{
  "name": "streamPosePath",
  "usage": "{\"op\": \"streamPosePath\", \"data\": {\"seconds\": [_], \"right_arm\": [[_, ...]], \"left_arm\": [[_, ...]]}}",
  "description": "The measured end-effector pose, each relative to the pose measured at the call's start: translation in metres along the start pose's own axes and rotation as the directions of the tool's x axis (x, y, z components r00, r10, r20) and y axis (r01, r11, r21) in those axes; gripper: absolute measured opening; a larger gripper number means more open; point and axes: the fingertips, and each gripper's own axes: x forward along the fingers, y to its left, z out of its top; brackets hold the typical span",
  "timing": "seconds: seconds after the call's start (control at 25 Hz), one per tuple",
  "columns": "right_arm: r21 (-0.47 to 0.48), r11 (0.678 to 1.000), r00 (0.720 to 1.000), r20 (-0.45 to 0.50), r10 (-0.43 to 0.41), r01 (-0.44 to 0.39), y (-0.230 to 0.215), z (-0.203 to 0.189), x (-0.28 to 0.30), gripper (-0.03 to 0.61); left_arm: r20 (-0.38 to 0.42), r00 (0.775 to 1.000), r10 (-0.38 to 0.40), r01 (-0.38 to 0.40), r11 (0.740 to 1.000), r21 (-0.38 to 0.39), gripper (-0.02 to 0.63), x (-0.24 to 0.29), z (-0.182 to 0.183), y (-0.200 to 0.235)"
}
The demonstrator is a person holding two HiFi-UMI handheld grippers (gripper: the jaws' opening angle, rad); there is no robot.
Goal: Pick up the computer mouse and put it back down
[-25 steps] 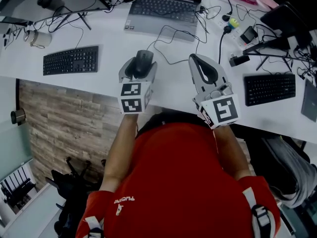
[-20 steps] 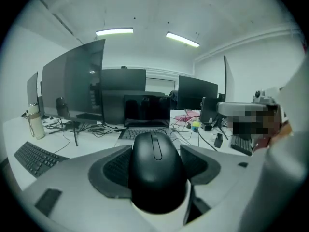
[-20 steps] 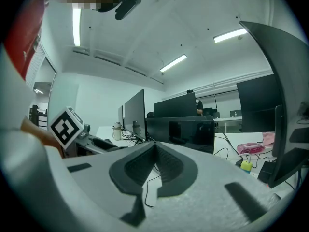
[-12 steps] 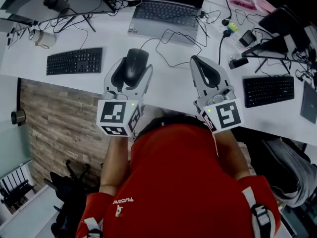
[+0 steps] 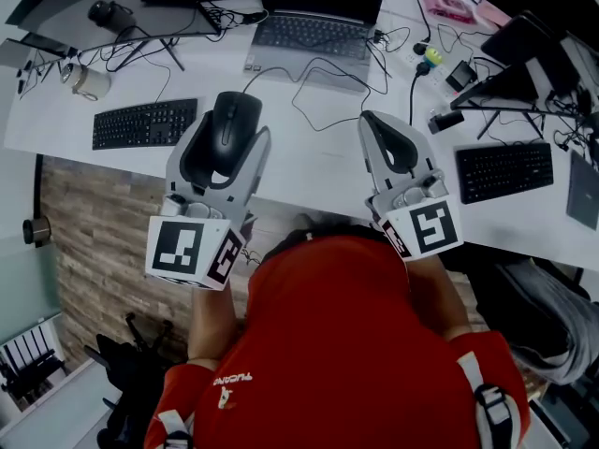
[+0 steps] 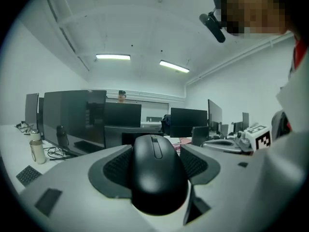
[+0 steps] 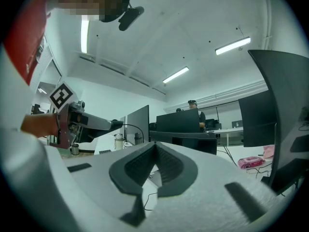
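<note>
Head view — mouse (image 5: 232, 124) within left claw (image 5: 240, 120)

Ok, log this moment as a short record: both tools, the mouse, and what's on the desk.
left tool: shut on the computer mouse, one jaw on each side
right tool: shut, jaws together, nothing between them
computer mouse: black, wired, appears to be held up off the desk
cable: loops across the desk from the mouse's front toward the laptop
desk: white; also holds the left keyboard and the right keyboard
</note>
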Motion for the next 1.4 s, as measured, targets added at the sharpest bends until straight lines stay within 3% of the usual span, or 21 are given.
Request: {"op": "streamPosePath", "data": {"seconds": [0.32, 0.6, 0.96, 1.4], "right_arm": [[-0.011, 1.000, 1.000, 0.028, -0.008, 0.008, -0.002, 0.013, -0.006, 0.005], [-0.008, 1.000, 1.000, 0.020, -0.007, 0.007, -0.001, 0.012, -0.006, 0.005], [0.000, 1.000, 1.000, 0.000, -0.009, 0.009, -0.002, 0.001, -0.004, 0.005], [0.001, 1.000, 0.999, -0.036, -0.028, 0.028, -0.008, -0.017, 0.000, 0.005]], "left_arm": [[0.072, 0.997, -0.011, 0.009, 1.000, 0.029, 0.302, -0.012, 0.031, -0.008], [0.049, 0.999, -0.004, 0.003, 1.000, 0.025, 0.302, -0.010, 0.023, -0.005], [-0.010, 1.000, -0.008, 0.008, 1.000, 0.005, 0.302, 0.006, -0.019, 0.004], [-0.170, 0.985, 0.007, -0.011, 1.000, -0.021, 0.302, 0.037, -0.094, 0.018]]}}
